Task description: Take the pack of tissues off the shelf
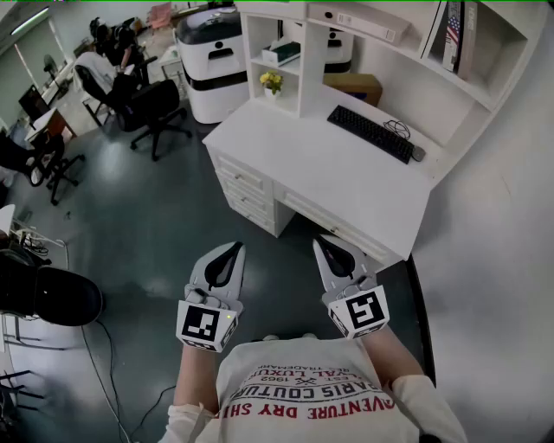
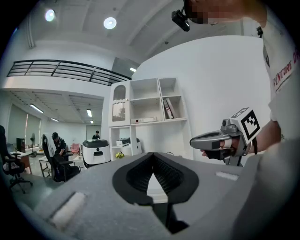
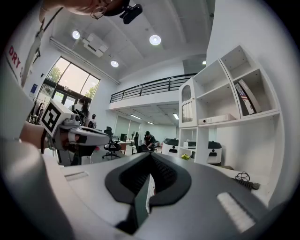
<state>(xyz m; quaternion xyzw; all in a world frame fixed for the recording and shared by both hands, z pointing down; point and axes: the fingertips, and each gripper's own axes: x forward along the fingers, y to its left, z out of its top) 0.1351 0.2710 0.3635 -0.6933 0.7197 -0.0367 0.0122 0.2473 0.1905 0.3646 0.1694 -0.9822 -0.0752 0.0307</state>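
A small white-and-green pack lies on a middle shelf of the white shelf unit at the back of the white desk. The pack also shows small in the left gripper view. Both grippers hang side by side in front of the person's chest, short of the desk's front edge and far from the shelf. My left gripper is shut with nothing in it. My right gripper is shut too and holds nothing.
A black keyboard and a mouse lie on the desk. Yellow flowers stand under the pack. A long white box and books sit on upper shelves. White machines, office chairs and seated people are at the back left.
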